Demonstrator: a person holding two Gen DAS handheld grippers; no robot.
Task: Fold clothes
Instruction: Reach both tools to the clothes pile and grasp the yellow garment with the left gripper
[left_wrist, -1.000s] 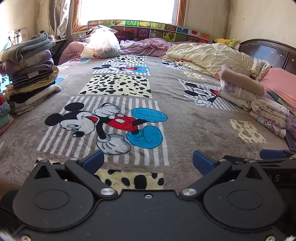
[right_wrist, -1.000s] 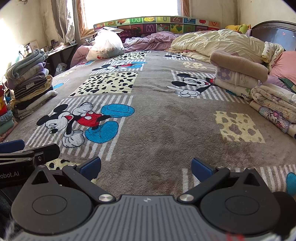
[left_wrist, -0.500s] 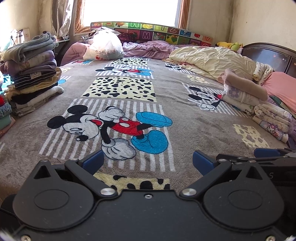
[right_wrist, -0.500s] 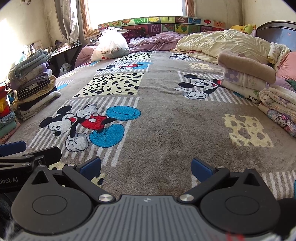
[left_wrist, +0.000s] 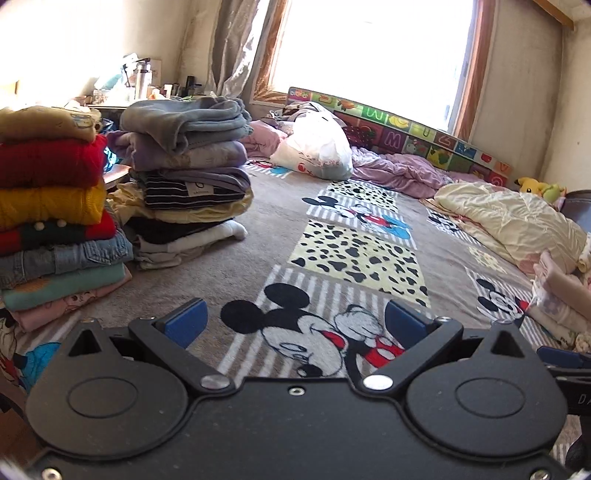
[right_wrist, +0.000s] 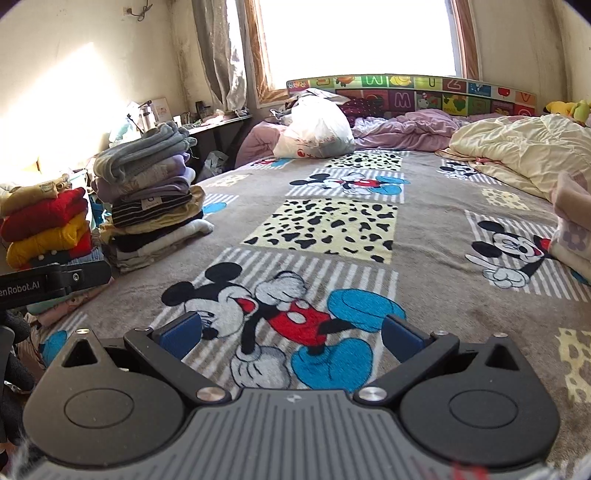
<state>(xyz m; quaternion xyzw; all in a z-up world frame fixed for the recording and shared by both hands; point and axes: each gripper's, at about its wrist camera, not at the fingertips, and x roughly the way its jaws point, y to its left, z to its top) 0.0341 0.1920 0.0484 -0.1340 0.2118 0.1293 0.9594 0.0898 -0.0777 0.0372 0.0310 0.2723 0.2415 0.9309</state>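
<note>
My left gripper (left_wrist: 295, 321) hangs open over the grey cartoon-mouse blanket (left_wrist: 280, 206), nothing between its blue pads (left_wrist: 186, 321). My right gripper (right_wrist: 291, 334) is open too, empty, low above the same blanket (right_wrist: 443, 295). Two stacks of folded clothes stand at the left: a grey-topped stack (left_wrist: 188, 177) (right_wrist: 147, 199) and a red and yellow stack (left_wrist: 55, 206) (right_wrist: 44, 225). More folded clothes (left_wrist: 561, 295) (right_wrist: 572, 229) lie at the right edge. The left gripper's body (right_wrist: 48, 284) shows at the left of the right wrist view.
A white plastic bag (left_wrist: 314, 147) (right_wrist: 317, 129), a crumpled lilac cover (left_wrist: 399, 173) and a cream quilt (left_wrist: 517, 221) (right_wrist: 524, 147) lie at the bed's far end under the window. A cluttered desk (right_wrist: 207, 125) stands at the left wall.
Both grippers have swung left and tilted up: the clothes stacks at the left now loom larger and the window fills the top. Both stay open and empty.
</note>
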